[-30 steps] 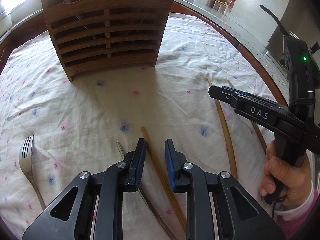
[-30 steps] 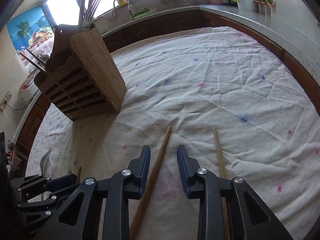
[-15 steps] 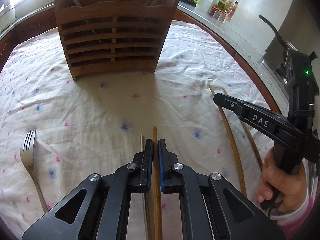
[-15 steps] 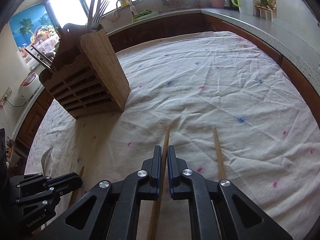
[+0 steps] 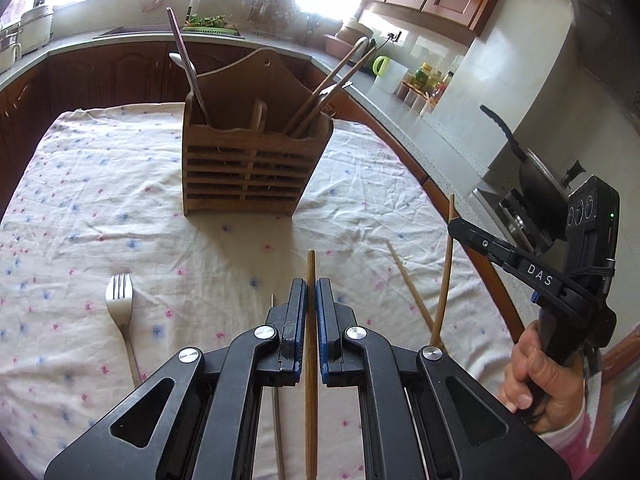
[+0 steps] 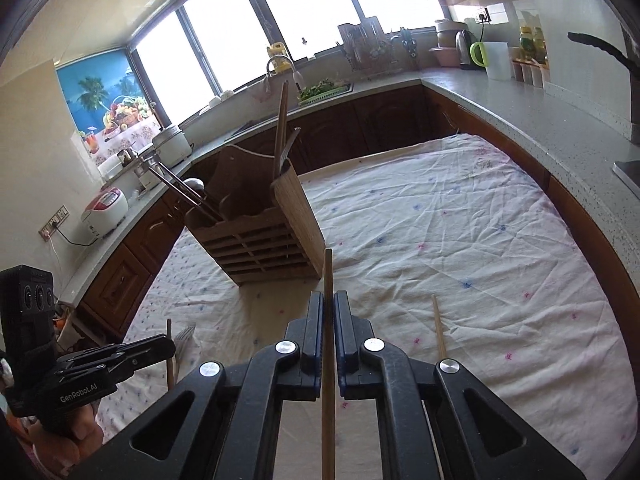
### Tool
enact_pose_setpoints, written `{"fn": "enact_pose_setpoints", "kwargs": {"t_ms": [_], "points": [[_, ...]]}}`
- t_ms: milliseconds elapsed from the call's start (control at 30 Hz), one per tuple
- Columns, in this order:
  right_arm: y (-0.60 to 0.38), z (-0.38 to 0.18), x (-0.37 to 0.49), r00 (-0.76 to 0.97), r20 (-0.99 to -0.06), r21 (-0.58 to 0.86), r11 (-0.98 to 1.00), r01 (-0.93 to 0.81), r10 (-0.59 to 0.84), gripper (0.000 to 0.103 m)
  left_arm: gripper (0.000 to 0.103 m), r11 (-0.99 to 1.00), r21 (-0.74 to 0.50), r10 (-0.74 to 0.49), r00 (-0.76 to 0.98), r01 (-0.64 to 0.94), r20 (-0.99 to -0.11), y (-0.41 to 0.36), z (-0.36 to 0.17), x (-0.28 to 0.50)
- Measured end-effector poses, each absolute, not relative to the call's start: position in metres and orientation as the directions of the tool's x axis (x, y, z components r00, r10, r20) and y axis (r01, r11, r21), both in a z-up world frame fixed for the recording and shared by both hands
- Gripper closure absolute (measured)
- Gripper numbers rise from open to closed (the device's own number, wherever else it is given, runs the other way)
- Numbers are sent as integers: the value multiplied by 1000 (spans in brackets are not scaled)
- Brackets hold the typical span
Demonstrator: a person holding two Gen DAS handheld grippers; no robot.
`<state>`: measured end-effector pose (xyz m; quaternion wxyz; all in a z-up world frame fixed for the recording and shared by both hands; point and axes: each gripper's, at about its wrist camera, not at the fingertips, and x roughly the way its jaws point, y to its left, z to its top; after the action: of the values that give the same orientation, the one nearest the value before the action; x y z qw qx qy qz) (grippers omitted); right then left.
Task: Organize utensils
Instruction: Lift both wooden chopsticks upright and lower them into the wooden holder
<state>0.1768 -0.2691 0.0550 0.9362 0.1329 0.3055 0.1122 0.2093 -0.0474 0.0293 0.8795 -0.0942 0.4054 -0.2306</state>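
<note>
Nearest, left tool (image 5: 311, 290) clamped on a wooden chopstick (image 5: 310, 268), tip pointing toward the wooden utensil holder (image 5: 248, 168). Right tool (image 6: 328, 304) likewise clamped on a second wooden chopstick (image 6: 328, 276), lifted off the cloth-covered worktop (image 6: 460, 240). On the cloth short of the holder: a fork (image 5: 120, 300) to its left, a metal rod (image 5: 275, 360) and a loose chopstick (image 5: 408, 280) to its right. Beyond, the holder upright, utensils standing inside.
</note>
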Motion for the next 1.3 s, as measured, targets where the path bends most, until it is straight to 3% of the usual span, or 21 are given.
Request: {"fn": "enact_pose_setpoints", "kwargs": {"t_ms": [367, 1300], "points": [[-263, 108, 154, 853, -427, 299, 937, -180, 300, 98, 99, 862, -368, -506, 645, 349, -573, -21, 74, 191], [-241, 161, 188, 883, -343, 256, 936, -241, 321, 99, 99, 885, -350, -437, 803, 306, -404, 19, 147, 227]]}}
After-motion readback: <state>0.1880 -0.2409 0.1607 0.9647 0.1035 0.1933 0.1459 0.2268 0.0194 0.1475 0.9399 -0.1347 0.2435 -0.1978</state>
